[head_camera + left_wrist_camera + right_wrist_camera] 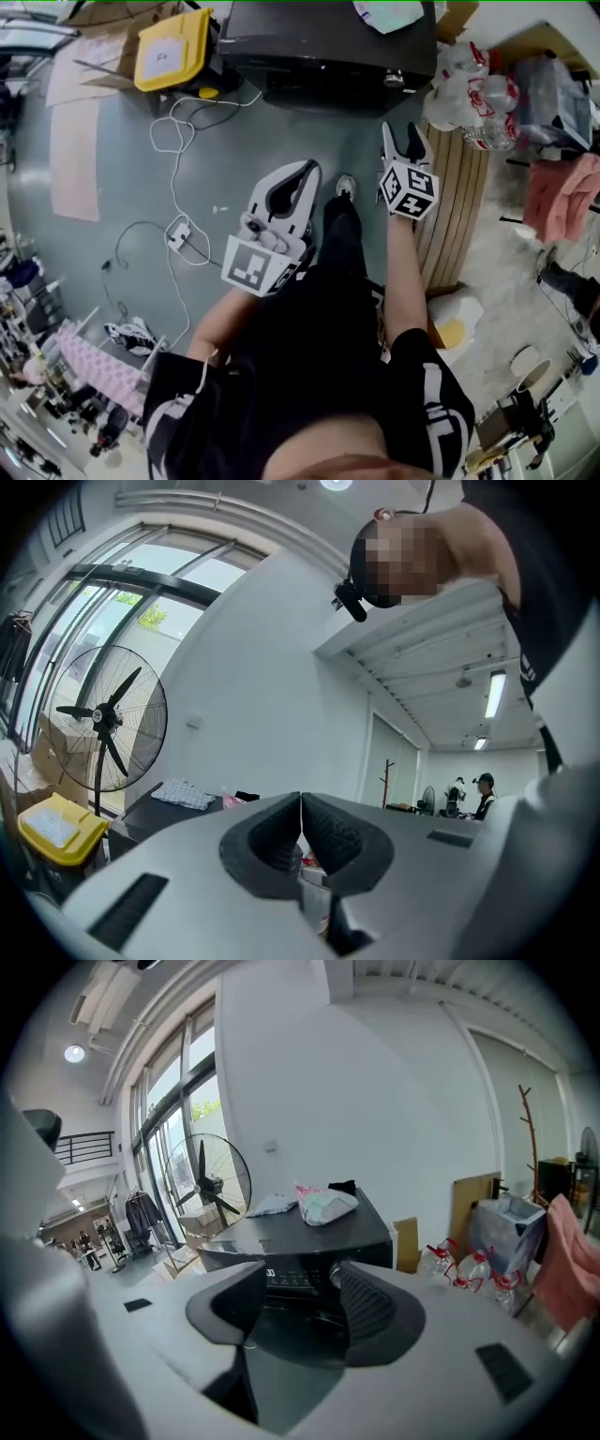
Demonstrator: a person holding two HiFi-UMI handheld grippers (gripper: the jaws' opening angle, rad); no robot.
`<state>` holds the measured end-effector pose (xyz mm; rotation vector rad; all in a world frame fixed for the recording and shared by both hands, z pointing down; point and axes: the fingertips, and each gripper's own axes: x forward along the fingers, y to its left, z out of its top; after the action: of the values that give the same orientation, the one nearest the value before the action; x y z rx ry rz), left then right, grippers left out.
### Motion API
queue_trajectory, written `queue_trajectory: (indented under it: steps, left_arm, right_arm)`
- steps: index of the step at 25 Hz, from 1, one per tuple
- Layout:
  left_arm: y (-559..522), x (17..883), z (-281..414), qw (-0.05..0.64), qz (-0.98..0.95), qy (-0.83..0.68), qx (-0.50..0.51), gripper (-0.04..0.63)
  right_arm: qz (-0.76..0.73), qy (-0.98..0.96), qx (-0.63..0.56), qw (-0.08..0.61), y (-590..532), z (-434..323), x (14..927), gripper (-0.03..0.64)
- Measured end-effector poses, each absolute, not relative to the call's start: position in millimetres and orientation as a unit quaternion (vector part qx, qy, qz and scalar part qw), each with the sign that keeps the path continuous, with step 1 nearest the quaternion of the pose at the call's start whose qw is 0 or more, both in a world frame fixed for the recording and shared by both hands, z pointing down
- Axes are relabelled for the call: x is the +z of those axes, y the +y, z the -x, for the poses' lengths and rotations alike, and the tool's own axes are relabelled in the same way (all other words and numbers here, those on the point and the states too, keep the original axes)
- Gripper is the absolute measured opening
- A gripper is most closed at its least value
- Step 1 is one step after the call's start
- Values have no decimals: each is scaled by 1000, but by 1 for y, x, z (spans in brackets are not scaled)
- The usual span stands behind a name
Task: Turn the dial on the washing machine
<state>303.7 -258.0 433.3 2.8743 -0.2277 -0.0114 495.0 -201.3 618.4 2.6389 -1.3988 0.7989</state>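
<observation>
The dial (335, 1276) is a small round knob at the right end of the control strip on a dark washing machine (309, 1227); the machine stands at the far side of the room, with a pale bundle of cloth (323, 1202) lying on its top. Nothing touches the dial, so I judge the task hardly begun - the reach, the grip and the turn itself all seem left to do; whether the knob has been turned at all I cannot tell from its face.

My right gripper (300, 1283) points at the machine with its jaws standing wide and empty. Seen along them, the dial shows just at the inner edge of the right jaw, not centred in the gap; from the head view it lies far beyond the tips, with bare floor between.

My left gripper (300, 808) is held nearer my body, to the left, and tilted up toward the ceiling - its jaws are pressed together on nothing.

Further out: clear water bottles (469, 94) stand to the right of the machine, and a floor fan (208, 1185) stands to its left.
</observation>
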Motion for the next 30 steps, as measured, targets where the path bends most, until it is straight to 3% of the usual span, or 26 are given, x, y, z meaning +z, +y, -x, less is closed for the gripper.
queue_trajectory:
  steps: [11, 20, 23, 27, 30]
  left_arm:
    - [-280, 522, -395, 166, -982, -87, 17, 23]
    - [-285, 552, -418, 180, -978, -98, 25, 23]
    - [-287, 554, -417, 182, -978, -100, 26, 22]
    - [-285, 555, -415, 177, -978, -104, 27, 23]
    - [-282, 559, -411, 179, -978, -106, 28, 23]
  right_arm:
    - [-839, -425, 339, 2, -254, -623, 772, 314]
    - [-843, -421, 336, 17, -269, -659, 795, 298]
    - [-848, -413, 329, 53, -273, -659, 794, 287]
    - [-858, -391, 268, 198, -277, -655, 793, 287]
    - [-859, -385, 256, 221, -276, -654, 796, 287]
